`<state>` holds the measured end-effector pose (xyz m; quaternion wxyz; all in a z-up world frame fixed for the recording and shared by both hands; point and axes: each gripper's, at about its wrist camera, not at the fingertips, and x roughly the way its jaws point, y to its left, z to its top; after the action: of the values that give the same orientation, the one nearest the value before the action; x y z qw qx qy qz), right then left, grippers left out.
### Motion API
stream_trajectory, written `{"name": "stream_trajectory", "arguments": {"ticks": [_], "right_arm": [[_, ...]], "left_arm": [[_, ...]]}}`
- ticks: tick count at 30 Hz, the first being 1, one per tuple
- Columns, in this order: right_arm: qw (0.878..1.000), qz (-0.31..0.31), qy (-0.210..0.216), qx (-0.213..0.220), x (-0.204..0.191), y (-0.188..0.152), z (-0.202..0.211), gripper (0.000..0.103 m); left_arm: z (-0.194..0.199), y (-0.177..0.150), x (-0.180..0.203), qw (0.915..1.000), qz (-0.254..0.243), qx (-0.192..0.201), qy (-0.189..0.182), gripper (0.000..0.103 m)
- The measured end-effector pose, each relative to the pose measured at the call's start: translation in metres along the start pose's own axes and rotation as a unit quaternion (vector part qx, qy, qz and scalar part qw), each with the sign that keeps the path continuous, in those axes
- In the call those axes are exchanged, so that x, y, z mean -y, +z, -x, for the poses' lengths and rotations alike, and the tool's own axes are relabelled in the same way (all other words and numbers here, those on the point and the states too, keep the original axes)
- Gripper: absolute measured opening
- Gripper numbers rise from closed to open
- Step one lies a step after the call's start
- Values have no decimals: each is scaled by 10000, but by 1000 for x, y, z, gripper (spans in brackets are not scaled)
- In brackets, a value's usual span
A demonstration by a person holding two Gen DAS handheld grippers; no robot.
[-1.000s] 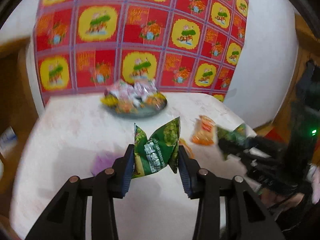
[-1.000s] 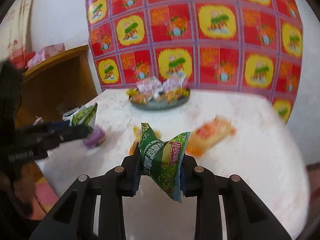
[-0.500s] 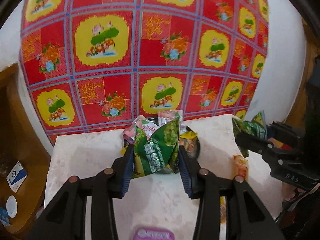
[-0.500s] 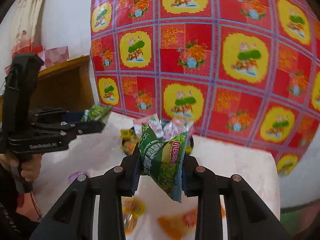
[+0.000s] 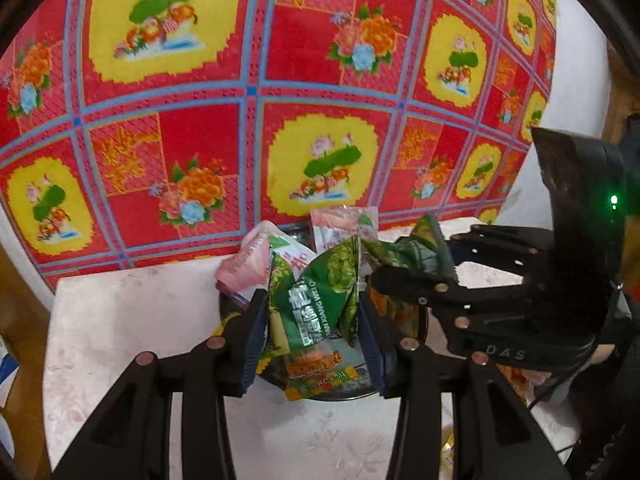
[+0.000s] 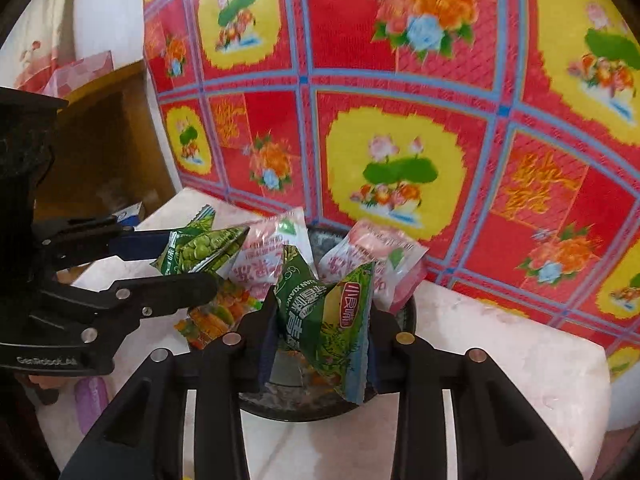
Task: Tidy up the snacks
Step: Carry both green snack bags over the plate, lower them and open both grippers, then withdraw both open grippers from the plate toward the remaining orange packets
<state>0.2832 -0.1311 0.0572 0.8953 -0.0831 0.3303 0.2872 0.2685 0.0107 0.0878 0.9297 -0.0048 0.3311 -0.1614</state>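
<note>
I hold one green snack bag [image 5: 316, 300] and another green bag [image 6: 328, 316] above the dark plate [image 6: 280, 408] full of snacks.

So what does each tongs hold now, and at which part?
Left tongs pinch a green snack packet across its middle; right tongs pinch another green packet likewise.

Each camera sits behind its own tongs and looks forward along the two fingers, slightly downward to the table [image 5: 132, 320] and toward the red patterned cloth [image 5: 248, 100] on the wall. Both are very near to the dark plate [image 6: 408, 316] with snacks. The left view sees the right tongs [image 5: 404, 276] entering from its right side; the right view sees the left tongs [image 6: 188, 260] entering from its left. Both views share the plate, the pink packets [image 6: 372, 256] and the cloth.
</note>
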Motion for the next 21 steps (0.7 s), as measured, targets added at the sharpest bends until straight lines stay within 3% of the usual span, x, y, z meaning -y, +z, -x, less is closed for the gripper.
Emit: {"name": "stream_trajectory", "arguments": {"ticks": [5, 6, 10, 12, 21], "right_arm": [[9999, 145, 52, -5, -2, -7, -6, 51], [9998, 178, 46, 48, -3, -8, -5, 59], [9985, 318, -315, 306, -4, -7, -2, 72], [9991, 194, -248, 271, 2, -7, -2, 74], [9990, -120, -260, 358, 12, -8, 8, 75]], "left_arm": [[-14, -6, 0, 9998, -97, -163, 84, 47], [-14, -7, 1, 9997, -136, -168, 88, 49], [-13, -8, 5, 9997, -201, -68, 81, 62], [-11, -8, 5, 9997, -209, -4, 104, 71], [7, -8, 0, 9991, -37, 410, 68, 78]]}}
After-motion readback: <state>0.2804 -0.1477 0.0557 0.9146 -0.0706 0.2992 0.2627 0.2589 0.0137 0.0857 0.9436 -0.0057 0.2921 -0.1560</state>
